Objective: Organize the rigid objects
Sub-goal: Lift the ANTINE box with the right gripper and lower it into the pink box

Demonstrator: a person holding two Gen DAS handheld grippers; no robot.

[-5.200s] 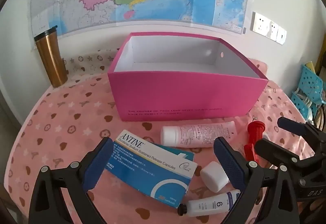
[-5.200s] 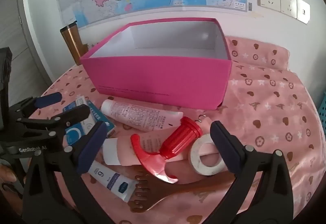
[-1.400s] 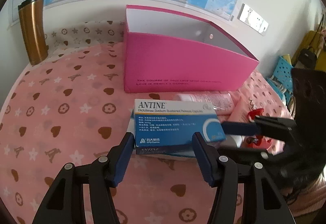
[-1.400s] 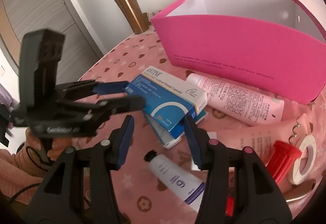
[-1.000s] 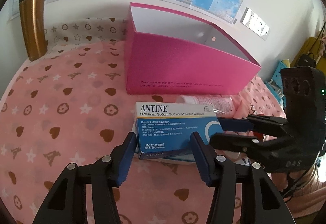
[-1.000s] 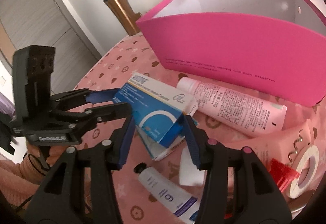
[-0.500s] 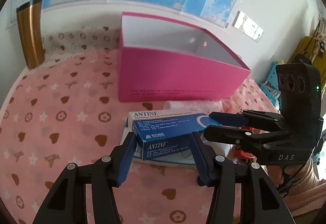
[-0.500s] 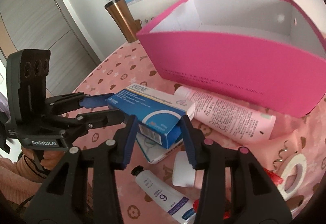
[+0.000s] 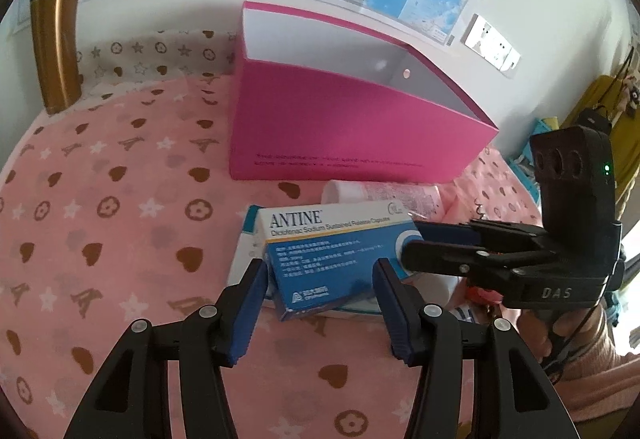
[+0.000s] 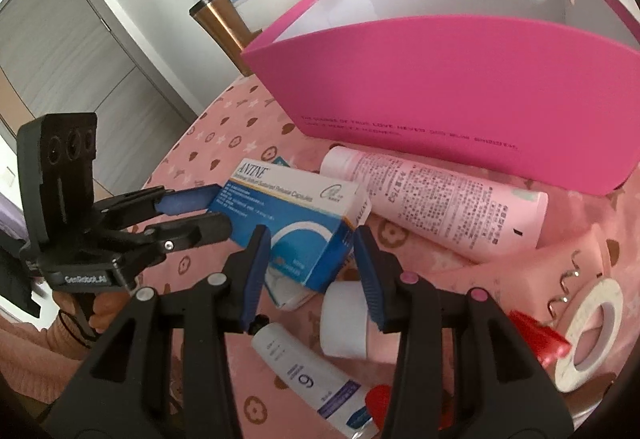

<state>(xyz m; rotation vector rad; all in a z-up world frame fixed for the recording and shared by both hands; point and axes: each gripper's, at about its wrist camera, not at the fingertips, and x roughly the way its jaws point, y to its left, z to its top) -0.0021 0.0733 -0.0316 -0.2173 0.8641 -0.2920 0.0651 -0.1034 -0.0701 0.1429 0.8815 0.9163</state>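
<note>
The medicine box (image 9: 336, 251) is clamped at opposite ends by the left gripper (image 9: 320, 279) and the right gripper (image 10: 310, 251), raised over a second box (image 10: 286, 291), near the tabletop (image 9: 120, 199) middle, before the pink bin (image 9: 352, 135).

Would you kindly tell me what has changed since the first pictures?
Both grippers, left and right, closed in from opposite ends and clamped the blue box, tilting it up off the box beneath. The pink bin, pink tube and tape stayed put.
</note>
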